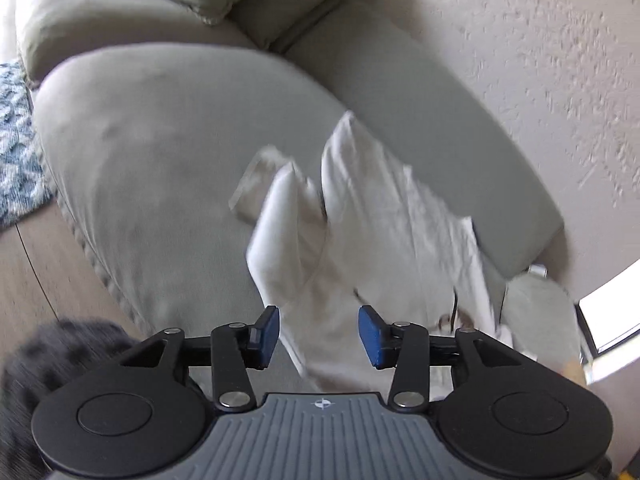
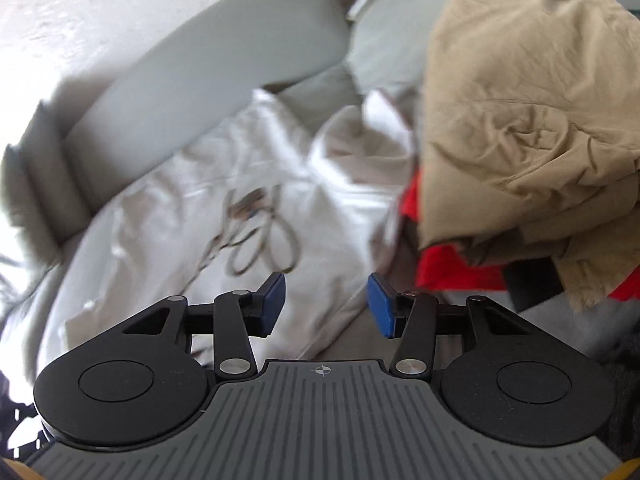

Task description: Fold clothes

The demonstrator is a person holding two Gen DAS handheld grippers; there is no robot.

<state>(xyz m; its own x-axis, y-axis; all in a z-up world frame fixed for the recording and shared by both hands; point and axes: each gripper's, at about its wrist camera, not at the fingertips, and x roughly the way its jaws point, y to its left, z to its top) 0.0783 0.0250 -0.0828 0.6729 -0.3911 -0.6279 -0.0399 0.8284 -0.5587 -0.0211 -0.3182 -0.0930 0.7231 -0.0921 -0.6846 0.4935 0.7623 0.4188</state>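
Though motion-blurred, white garment (image 1: 360, 216) lies loose; left tongs (image 1: 319, 334), right tongs (image 2: 326, 304) gape empty.

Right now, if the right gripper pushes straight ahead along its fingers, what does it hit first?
Most likely the white garment spread on the sofa, near its printed design. The right gripper is open, with nothing between the pads. The tan clothes pile sits off to the side. Blur leaves depth uncertain.
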